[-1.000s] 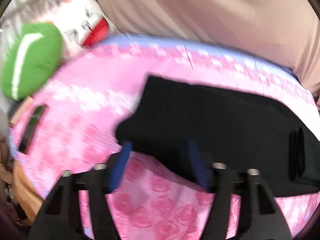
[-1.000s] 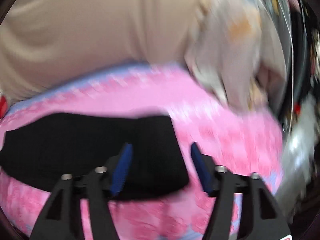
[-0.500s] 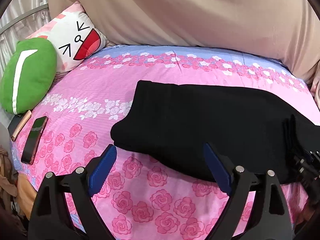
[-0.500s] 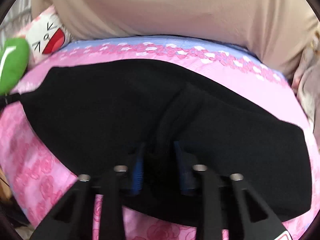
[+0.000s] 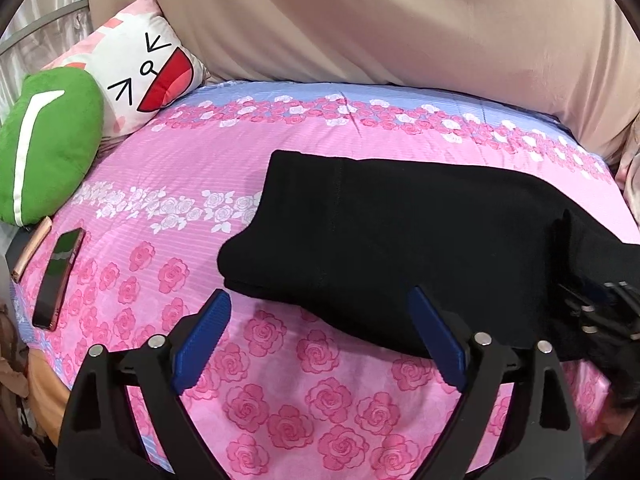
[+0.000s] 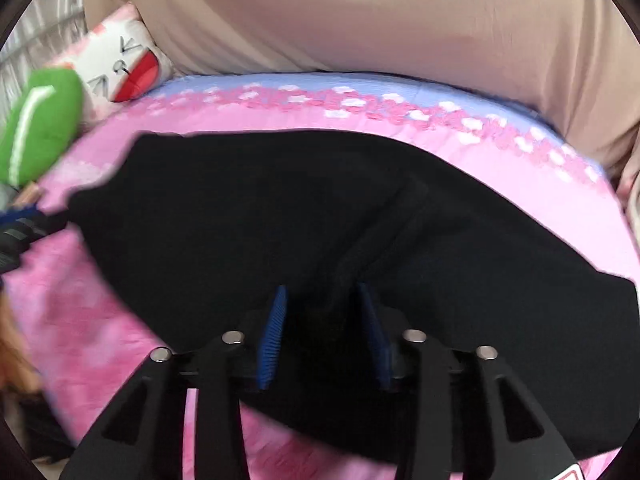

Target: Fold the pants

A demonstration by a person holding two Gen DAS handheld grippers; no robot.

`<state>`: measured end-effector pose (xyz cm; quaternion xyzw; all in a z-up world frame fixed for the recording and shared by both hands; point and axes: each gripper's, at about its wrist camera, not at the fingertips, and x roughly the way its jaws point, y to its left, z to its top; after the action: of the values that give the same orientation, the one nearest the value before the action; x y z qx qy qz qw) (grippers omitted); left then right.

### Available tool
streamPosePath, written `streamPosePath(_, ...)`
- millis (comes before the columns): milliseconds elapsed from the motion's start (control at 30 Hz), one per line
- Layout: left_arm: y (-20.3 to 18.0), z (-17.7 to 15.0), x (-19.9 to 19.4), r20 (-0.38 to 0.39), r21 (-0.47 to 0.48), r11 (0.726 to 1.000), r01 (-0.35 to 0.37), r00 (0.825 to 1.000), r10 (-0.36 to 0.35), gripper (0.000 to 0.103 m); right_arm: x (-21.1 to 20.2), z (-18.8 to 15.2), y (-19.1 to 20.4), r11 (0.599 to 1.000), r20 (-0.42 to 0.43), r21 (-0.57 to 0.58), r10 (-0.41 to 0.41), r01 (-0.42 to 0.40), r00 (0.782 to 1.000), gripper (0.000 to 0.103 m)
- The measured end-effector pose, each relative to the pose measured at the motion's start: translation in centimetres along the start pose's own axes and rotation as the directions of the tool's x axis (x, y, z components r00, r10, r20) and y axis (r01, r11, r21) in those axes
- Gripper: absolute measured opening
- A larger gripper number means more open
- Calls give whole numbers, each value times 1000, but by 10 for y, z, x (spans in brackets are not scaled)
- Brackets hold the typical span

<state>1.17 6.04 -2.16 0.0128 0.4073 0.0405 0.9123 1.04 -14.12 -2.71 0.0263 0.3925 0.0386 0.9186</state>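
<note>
Your work surface is a bed [image 5: 120,208] under a pink rose-print sheet, beige fabric behind. A green cushion [image 5: 44,148], a cartoon-face pillow [image 5: 148,68] and a phone [image 5: 60,276] lie at its left edge. The black pants [image 5: 400,232] lie folded across the middle. Your left tongs [image 5: 320,336] hover released at the near hem — spread wider than half a second ago. Your right tongs [image 6: 322,328] stay clenched on a pants fold.

Left gripper [image 5: 318,320]: matte black plastic frame with triangular cut-outs, four round silver screw heads, two blue ribbed fingers [image 5: 202,340]. Right gripper [image 6: 322,320]: same black frame with cut-outs, four silver screws, blue ribbed pads [image 6: 272,336], plus a small red-and-white sticker at its lower right corner.
</note>
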Motion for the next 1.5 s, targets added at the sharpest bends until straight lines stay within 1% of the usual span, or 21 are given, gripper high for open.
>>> streamPosePath(67,0,2,1,6,5,1000,-5,1000,5,90,-23,10,-11,998,66,43,39,-42,997,40)
streamPosePath(100,-1,3,1,6,4,1000,-2,1000,2,90,-35,19,-20,998,96,63,19,-25,995,37)
streamPosePath(133,-3,3,2,5,5,1000,2,1000,-2,90,-41,27,-31,997,118,83,-10,0,993,26)
streamPosePath(167,-6,4,4,5,9,1000,8,1000,-8,90,-42,35,-39,995,126,101,-28,15,992,6)
streamPosePath(200,-8,5,5,4,11,1000,9,1000,-9,90,-36,42,-53,991,119,133,-46,30,992,0)
streamPosePath(267,-12,6,5,1,10,1000,23,1000,-23,90,-18,46,-70,985,96,168,-64,47,993,0)
streamPosePath(367,-14,5,5,3,6,1000,27,1000,-27,93,46,39,-77,985,-69,168,-28,40,997,2)
streamPosePath(400,-14,5,6,1,11,1000,21,1000,-21,93,61,31,-74,987,-78,157,-31,43,996,3)
streamPosePath(467,-12,6,10,-8,11,1000,7,1000,-6,93,54,35,-69,992,-54,104,-71,76,996,3)
streamPosePath(567,-6,11,15,-14,-4,1000,10,1000,-10,93,30,59,-75,986,-19,164,19,-16,1000,7)
streamPosePath(600,-5,12,17,-13,-10,1000,16,1000,-16,94,25,74,-79,984,1,171,52,-51,999,10)
streamPosePath(633,-6,15,20,-18,-11,1000,24,1000,-24,94,26,88,-82,983,2,170,65,-65,998,22)
streamPosePath(667,-8,16,22,-22,-7,999,32,999,-32,94,29,97,-86,982,-9,171,89,-86,996,42)
streamPosePath(700,-11,17,24,-27,0,999,40,999,-40,94,43,112,-89,974,-36,181,144,-135,989,46)
streamPosePath(800,-20,17,30,-34,31,998,57,998,-56,94,83,134,-93,959,-118,228,198,-168,973,47)
streamPosePath(867,-23,16,34,-45,43,997,62,997,-60,94,108,135,-88,969,-183,213,168,-128,969,47)
streamPosePath(933,-24,15,39,-56,48,997,65,996,-63,95,131,128,-69,991,-245,119,89,-61,966,36)
streamPosePath(1067,-24,15,47,-72,47,996,70,995,-66,96,156,131,-47,998,-195,23,-55,61,979,32)
streamPosePath(1133,-24,17,50,-74,44,997,69,995,-66,96,147,138,-47,997,-169,52,-52,62,984,31)
streamPosePath(1300,-24,17,54,-74,42,997,57,996,-54,97,65,125,-37,996,20,68,-65,64,998,30)
streamPosePath(1500,-29,15,57,-78,60,998,34,997,-30,98,14,54,-35,992,16,118,-55,53,998,30)
